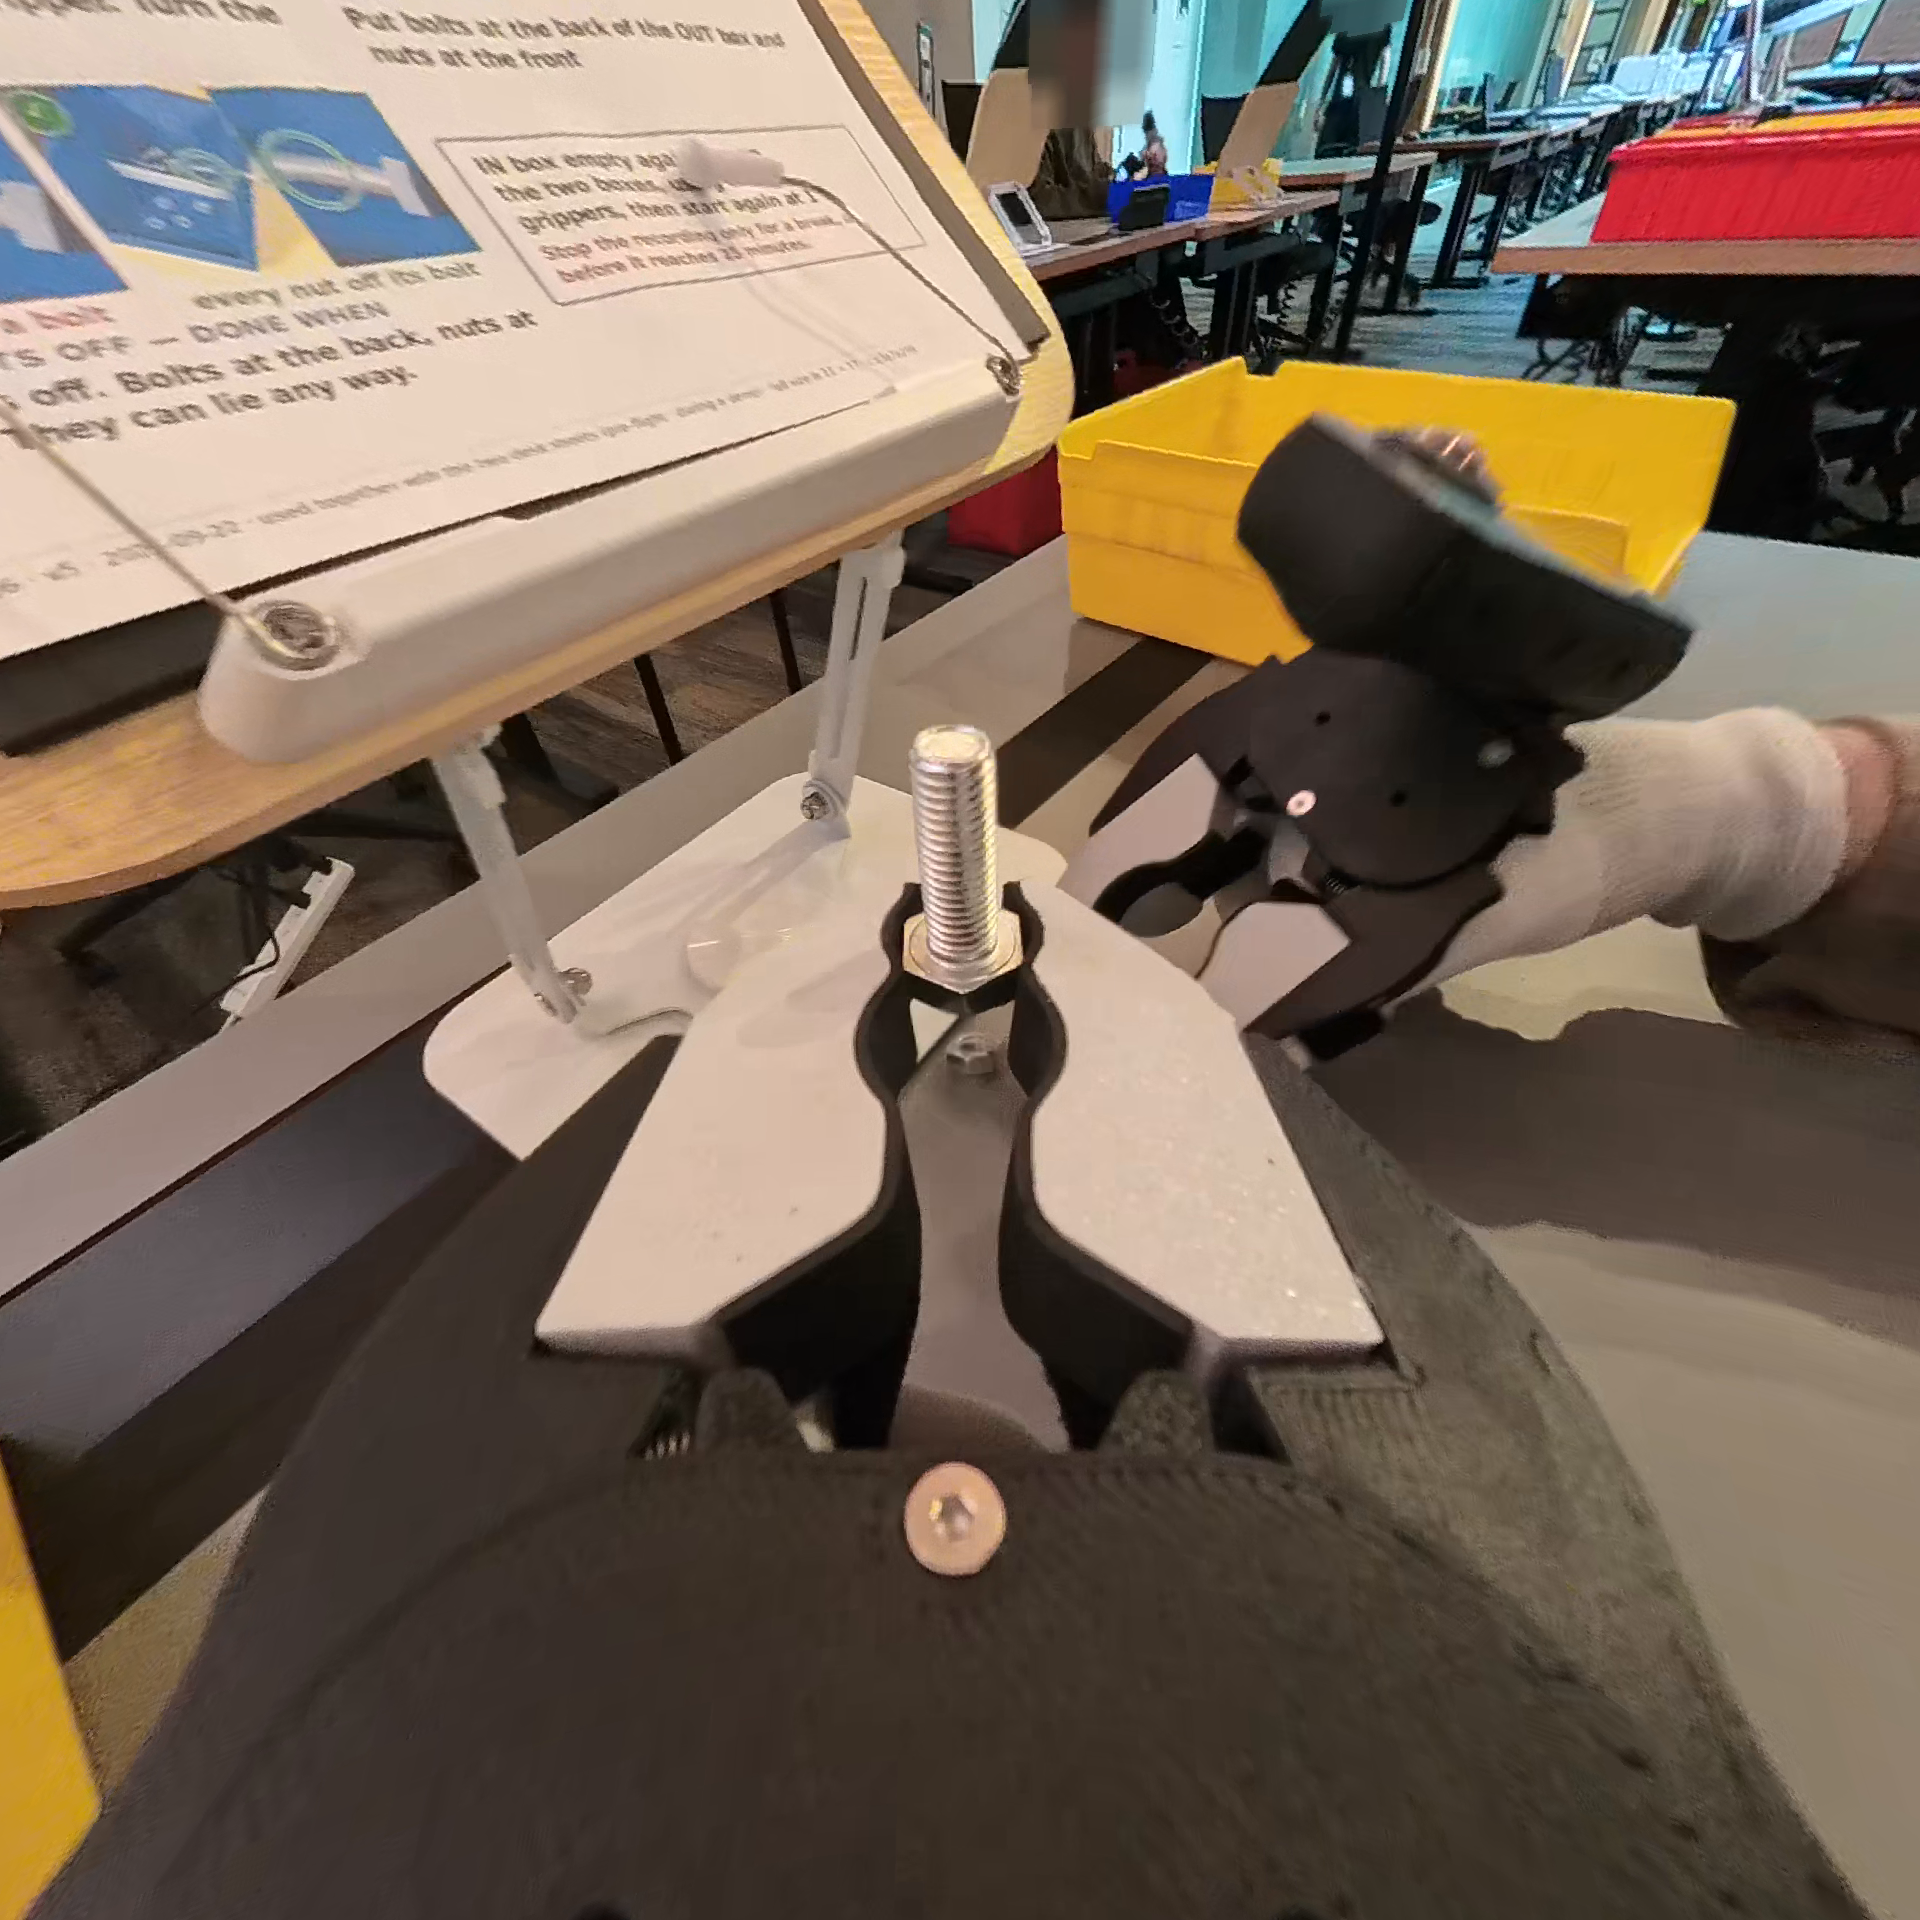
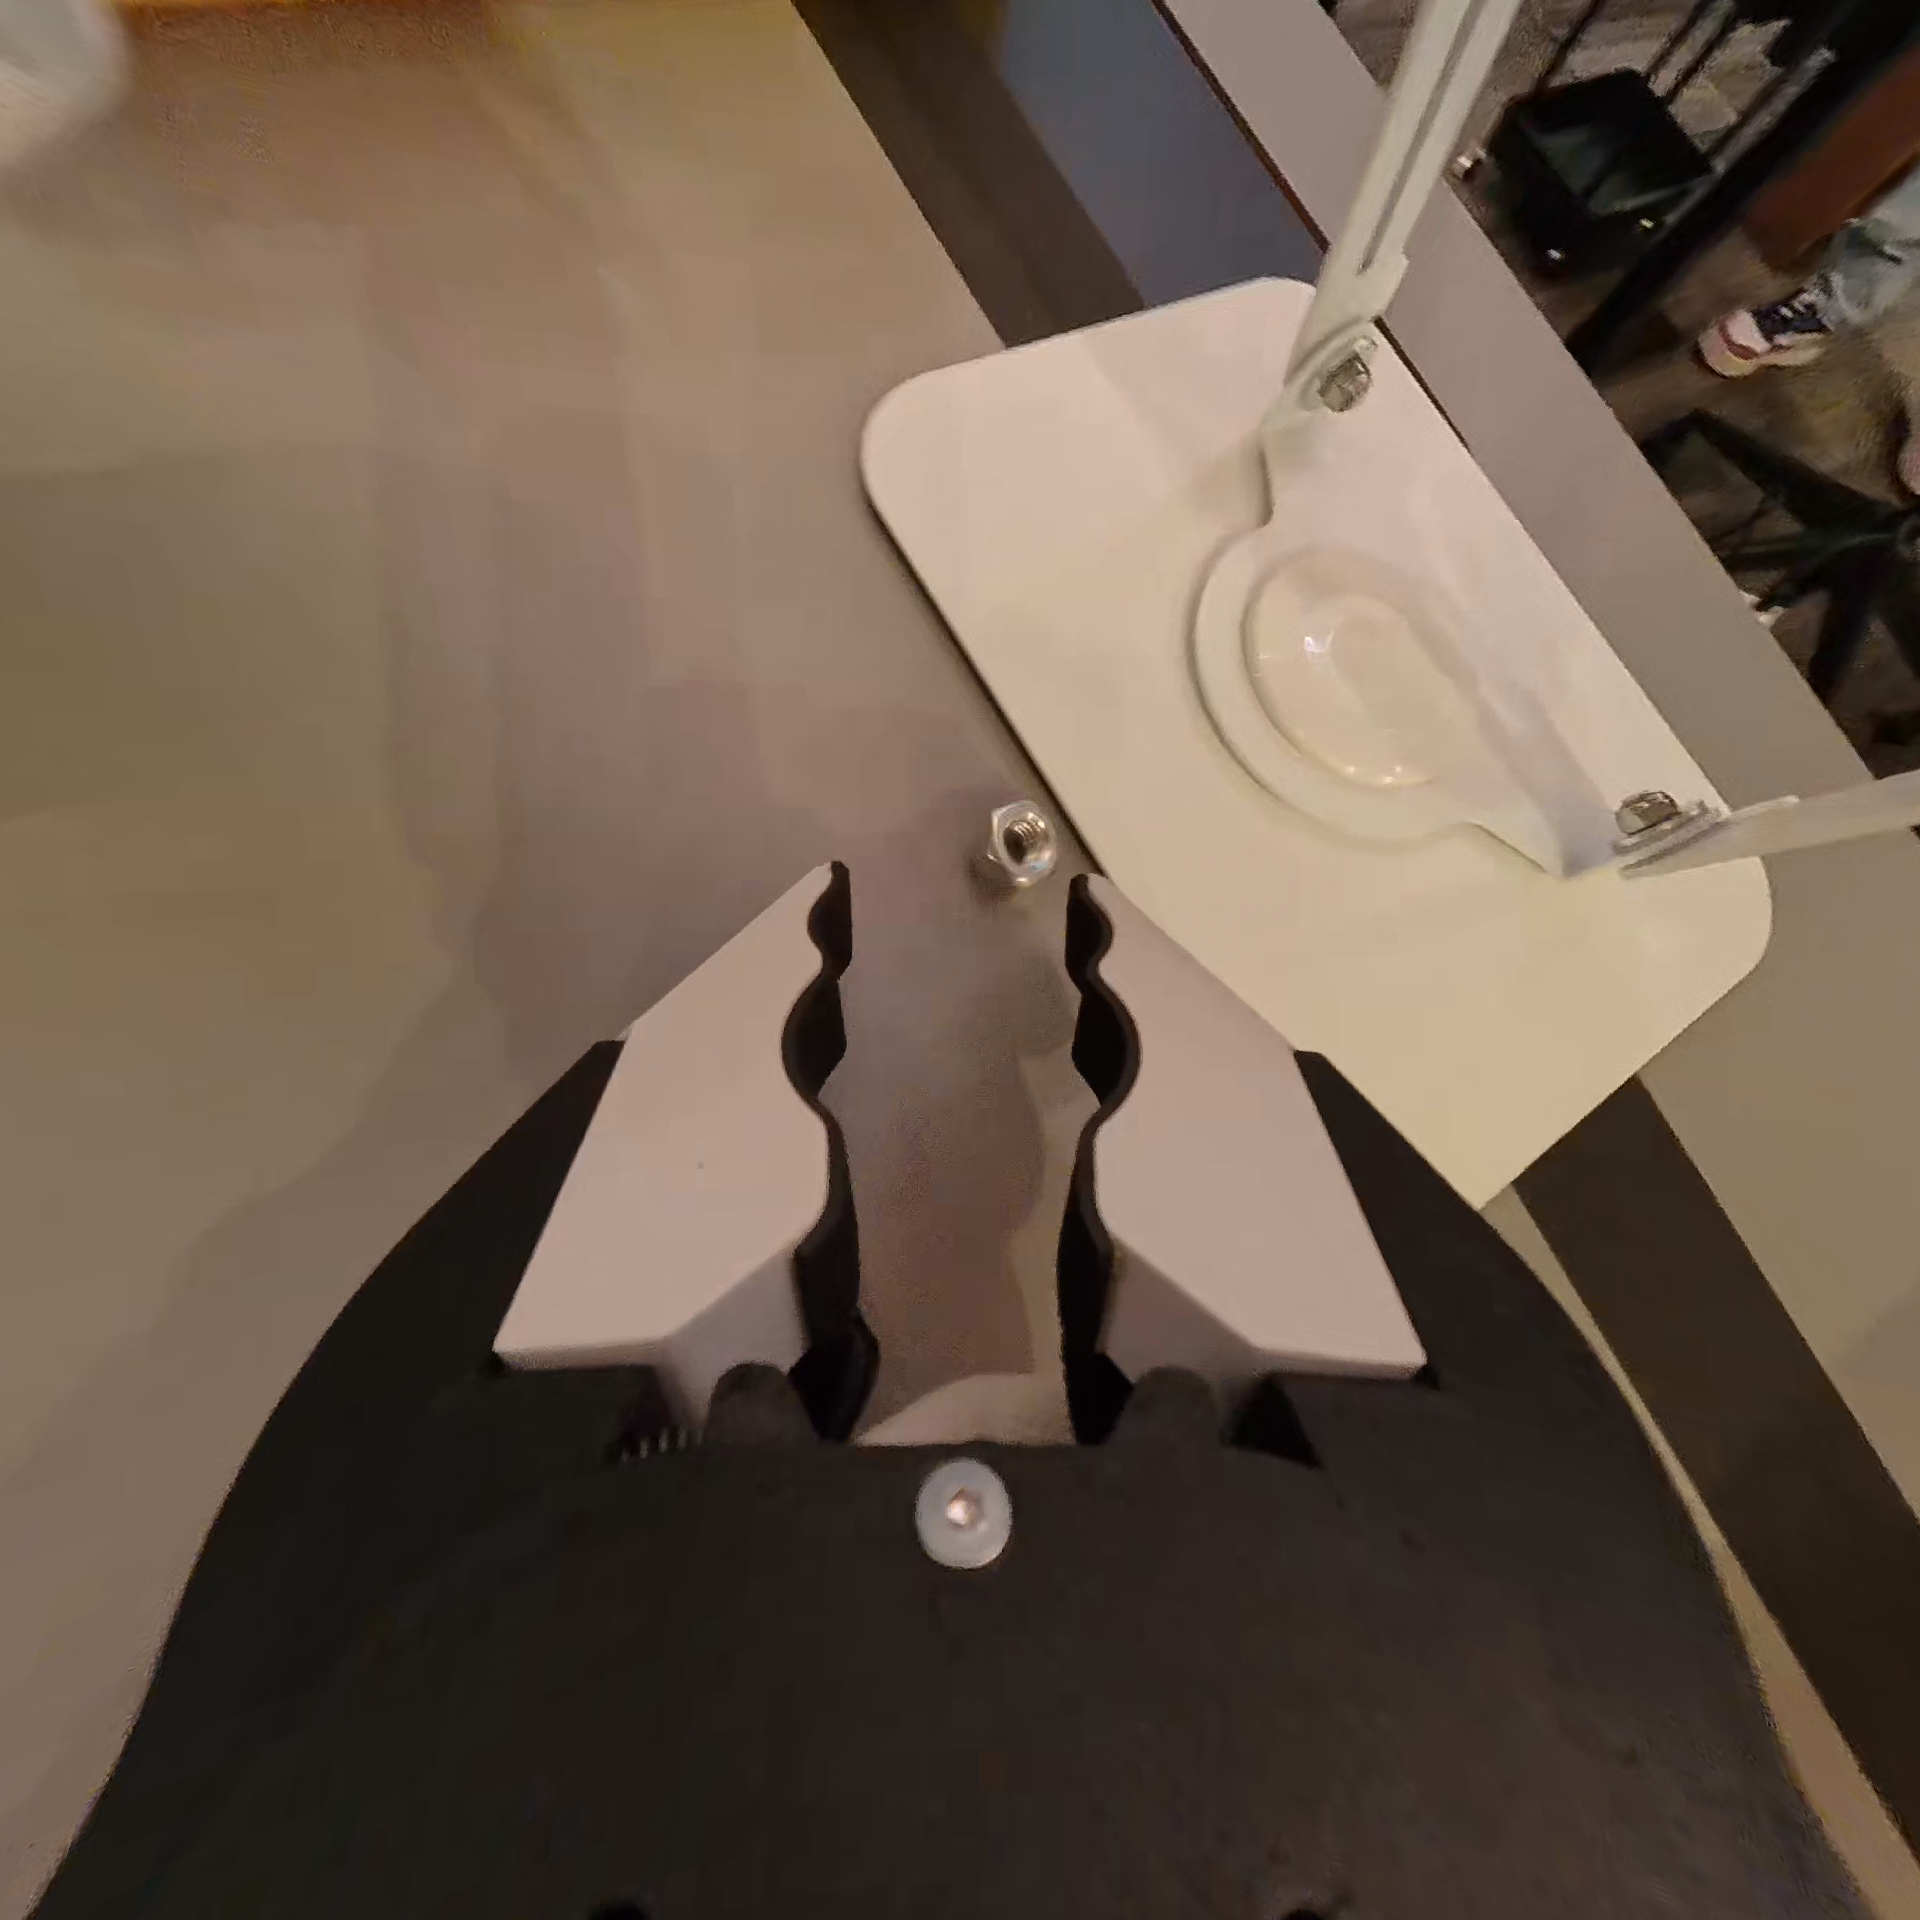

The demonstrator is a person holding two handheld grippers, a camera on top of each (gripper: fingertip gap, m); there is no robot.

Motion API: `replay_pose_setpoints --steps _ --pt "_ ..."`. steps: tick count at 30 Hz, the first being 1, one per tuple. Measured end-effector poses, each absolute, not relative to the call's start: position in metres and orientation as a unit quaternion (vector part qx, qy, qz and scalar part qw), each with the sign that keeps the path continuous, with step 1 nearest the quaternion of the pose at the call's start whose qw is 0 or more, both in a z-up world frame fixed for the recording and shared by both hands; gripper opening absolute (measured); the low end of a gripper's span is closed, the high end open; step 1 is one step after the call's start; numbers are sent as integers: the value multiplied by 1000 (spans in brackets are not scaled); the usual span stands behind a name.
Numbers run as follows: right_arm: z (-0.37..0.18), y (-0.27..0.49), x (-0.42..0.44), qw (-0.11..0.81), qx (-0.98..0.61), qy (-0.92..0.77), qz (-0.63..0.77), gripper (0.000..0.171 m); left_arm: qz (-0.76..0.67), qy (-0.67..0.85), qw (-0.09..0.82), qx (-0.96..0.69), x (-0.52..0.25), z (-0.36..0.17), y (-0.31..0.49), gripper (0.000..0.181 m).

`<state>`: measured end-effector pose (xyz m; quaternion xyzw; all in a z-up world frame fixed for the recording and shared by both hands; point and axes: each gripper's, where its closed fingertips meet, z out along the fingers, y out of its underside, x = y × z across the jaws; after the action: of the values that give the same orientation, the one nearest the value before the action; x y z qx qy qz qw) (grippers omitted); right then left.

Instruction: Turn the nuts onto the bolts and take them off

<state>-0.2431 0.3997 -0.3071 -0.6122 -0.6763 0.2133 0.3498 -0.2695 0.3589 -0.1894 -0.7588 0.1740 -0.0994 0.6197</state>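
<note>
My left gripper (image 1: 961, 951) is shut on the hex head of a silver bolt (image 1: 953, 842) and holds it upright, threads up, above the grey table. No nut is on its threads. A small silver nut (image 2: 1013, 840) lies on the table against the edge of the white stand base; it also shows in the left wrist view (image 1: 971, 1055) below the bolt head. My right gripper (image 2: 956, 883) is open and empty, its tips just short of the nut. It shows in the left wrist view (image 1: 1226, 971), held by a white-gloved hand to the right of the bolt.
A white stand base (image 2: 1299, 748) with thin legs carries a tilted instruction board (image 1: 499, 343) over the table's far edge. A yellow bin (image 1: 1351, 499) stands at the back right. A yellow edge (image 1: 31, 1704) shows at the left. The table edge (image 2: 1226, 156) runs close behind the base.
</note>
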Motion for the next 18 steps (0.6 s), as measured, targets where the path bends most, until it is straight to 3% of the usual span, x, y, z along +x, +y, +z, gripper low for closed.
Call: replay_pose_setpoints --steps 2,13,16,18 --pt "-314 405 -253 350 -611 -680 205 32 -94 169 622 -759 -277 -188 357 14" --pt "-316 401 -283 316 -610 -689 232 32 -102 153 640 -747 -291 -175 351 14" --pt "-315 400 -289 314 -606 -691 240 15 -101 153 643 -743 -293 -171 349 14" --pt "-315 395 -287 308 -600 -697 244 14 -97 154 644 -743 -295 -170 348 14"
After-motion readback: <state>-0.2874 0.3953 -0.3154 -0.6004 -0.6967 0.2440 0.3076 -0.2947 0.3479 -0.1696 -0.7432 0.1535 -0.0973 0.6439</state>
